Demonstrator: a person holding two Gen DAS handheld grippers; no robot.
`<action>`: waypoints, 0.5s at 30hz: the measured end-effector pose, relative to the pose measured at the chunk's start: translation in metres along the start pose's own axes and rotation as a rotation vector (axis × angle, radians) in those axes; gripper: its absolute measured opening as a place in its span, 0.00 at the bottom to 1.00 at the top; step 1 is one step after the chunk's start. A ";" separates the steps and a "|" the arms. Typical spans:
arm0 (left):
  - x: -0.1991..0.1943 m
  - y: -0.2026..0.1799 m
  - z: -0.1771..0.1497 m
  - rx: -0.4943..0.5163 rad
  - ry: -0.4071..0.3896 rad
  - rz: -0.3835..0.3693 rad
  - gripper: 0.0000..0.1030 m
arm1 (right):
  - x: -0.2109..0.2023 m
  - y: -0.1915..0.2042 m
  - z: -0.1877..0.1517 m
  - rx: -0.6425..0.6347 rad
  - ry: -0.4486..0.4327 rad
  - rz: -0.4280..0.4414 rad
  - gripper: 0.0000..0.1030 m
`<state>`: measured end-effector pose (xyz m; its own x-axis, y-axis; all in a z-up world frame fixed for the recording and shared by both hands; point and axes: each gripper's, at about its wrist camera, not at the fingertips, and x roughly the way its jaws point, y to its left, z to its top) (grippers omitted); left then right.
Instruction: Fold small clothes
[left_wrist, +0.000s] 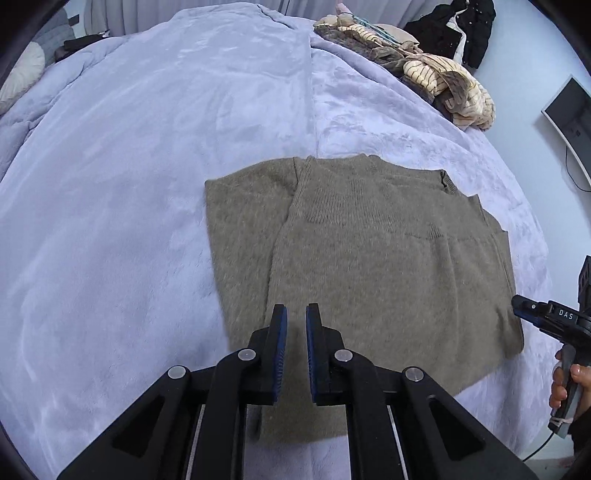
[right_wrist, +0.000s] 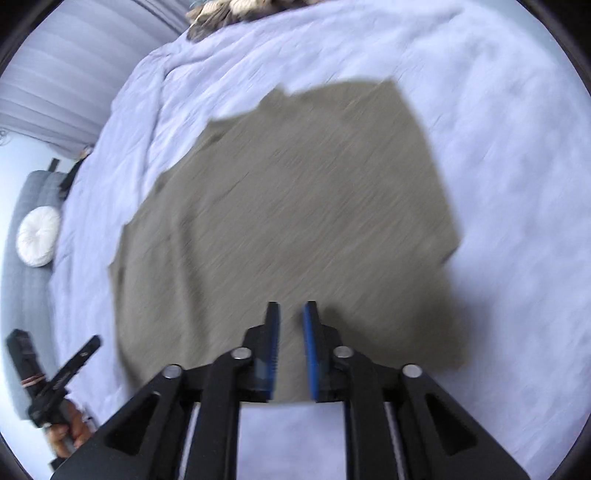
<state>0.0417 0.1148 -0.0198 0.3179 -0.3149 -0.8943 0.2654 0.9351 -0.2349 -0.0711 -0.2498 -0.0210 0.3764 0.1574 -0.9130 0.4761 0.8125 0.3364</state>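
While the grey-brown knitted sweater (left_wrist: 369, 266) lies flat on the pale lilac blanket (left_wrist: 147, 184) covering the bed, both tools hover over its near hem with nothing between their fingers. From the left wrist view, the left gripper (left_wrist: 296, 325) has its blue-padded jaws parted by a narrow gap, empty, above the lower left part of the garment. From the right wrist view, which is smeared by motion, the right gripper (right_wrist: 291, 321) shows the same small gap and likewise holds no cloth. I judge the fold to be partway through: one side panel or sleeve appears already turned in over the body, leaving a long diagonal edge down the left half and a roughly rectangular shape. What seems to remain is a crosswise fold, bringing the hem up toward the neckline or the reverse. That would call for each tool to drop to a corner of one short edge, pinch through all the layers at once, and carry both corners together so the tucked panel does not slide out; the thick, fuzzy knit should grip the plush blanket a little. No basket, box or drawer appears in either view. A loose pile of striped and dark clothes (left_wrist: 436, 74) sits directly on the far right of the bed, well apart from the sweater.
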 end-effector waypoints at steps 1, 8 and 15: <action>0.008 -0.002 0.005 -0.007 0.001 0.010 0.11 | 0.001 -0.004 0.009 -0.010 -0.023 -0.030 0.60; 0.039 -0.005 0.009 -0.022 0.034 0.084 0.11 | 0.029 -0.049 0.036 -0.030 0.078 -0.090 0.06; 0.053 -0.005 0.006 -0.012 0.062 0.124 0.11 | 0.033 -0.076 0.027 -0.051 0.062 -0.137 0.05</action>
<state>0.0626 0.0927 -0.0644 0.2910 -0.1862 -0.9384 0.2162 0.9683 -0.1251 -0.0736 -0.3219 -0.0706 0.2599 0.0759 -0.9627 0.4780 0.8561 0.1965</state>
